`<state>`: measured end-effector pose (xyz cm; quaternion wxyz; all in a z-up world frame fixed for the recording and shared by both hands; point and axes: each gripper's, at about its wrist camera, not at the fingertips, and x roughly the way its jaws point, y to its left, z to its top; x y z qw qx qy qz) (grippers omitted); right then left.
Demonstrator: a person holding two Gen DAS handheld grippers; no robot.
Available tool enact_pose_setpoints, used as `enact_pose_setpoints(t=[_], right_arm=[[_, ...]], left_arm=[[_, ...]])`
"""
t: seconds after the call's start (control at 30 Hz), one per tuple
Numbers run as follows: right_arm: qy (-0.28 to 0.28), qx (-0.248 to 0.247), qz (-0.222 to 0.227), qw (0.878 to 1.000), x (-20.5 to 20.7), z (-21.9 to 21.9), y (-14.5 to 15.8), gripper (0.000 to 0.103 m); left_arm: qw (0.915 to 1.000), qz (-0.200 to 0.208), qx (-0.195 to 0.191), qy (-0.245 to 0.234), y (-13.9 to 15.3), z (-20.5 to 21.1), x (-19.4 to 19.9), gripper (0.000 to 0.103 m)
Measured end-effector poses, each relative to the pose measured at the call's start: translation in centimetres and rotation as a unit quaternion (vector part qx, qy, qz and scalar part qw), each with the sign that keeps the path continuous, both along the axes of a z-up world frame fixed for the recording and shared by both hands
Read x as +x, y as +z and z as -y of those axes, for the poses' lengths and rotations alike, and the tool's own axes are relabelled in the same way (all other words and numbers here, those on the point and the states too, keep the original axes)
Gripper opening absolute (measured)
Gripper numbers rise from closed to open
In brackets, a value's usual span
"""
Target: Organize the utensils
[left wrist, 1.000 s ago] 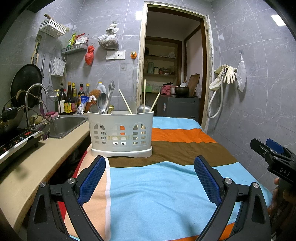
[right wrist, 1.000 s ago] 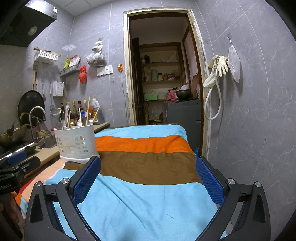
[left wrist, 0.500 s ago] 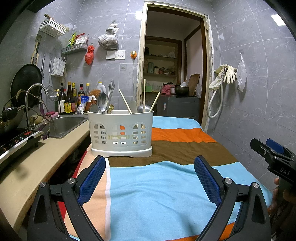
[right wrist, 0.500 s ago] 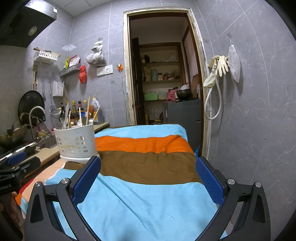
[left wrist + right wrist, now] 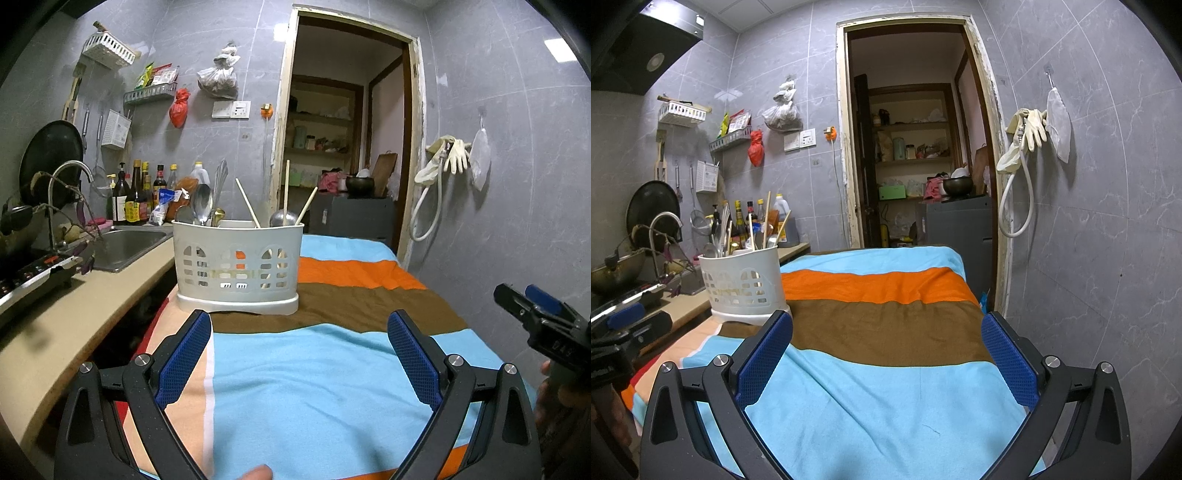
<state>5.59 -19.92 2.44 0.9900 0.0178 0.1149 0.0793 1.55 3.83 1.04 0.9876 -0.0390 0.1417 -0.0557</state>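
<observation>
Hovering over the striped cloth (image 5: 314, 387), the left gripper (image 5: 299, 354) and right gripper (image 5: 886, 354) both gape empty; the white utensil caddy (image 5: 238, 262) stands upright, holding spoons and chopsticks.

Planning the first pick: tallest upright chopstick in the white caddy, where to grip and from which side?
Grip the tallest chopstick on its bare upper shaft, well above the caddy rim. It stands nearly vertical and clear of the leaning sticks, so probably bring the open left gripper in from the front, fingers either side, then lift straight up.

White utensil basket (image 5: 238, 264) with spoons (image 5: 202, 205) and chopsticks (image 5: 248, 203) standing on a striped cloth (image 5: 314, 387), left claw (image 5: 299, 354) wide open and empty in front, sink (image 5: 125, 245) to the left
</observation>
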Motion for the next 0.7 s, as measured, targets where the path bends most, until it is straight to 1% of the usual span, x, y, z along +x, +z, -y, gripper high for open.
enact_pose_setpoints(t=[0.13,0.3,0.7], right_arm=[[0.000,0.000,0.001,1.000,-0.03,-0.01,0.03,0.103],[0.000,0.001,0.000,1.000,-0.05,-0.11,-0.03,0.103],[0.000,0.002,-0.001,1.000,-0.10,-0.24,-0.10,0.103]], left_arm=[[0.9995,0.004,0.021,0.022,0.09,0.50,0.06,0.094],[0.9997,0.005,0.021,0.015,-0.02,0.57,-0.24,0.094],[0.9991,0.010,0.039,0.014,0.17,1.10,0.07,0.094]])
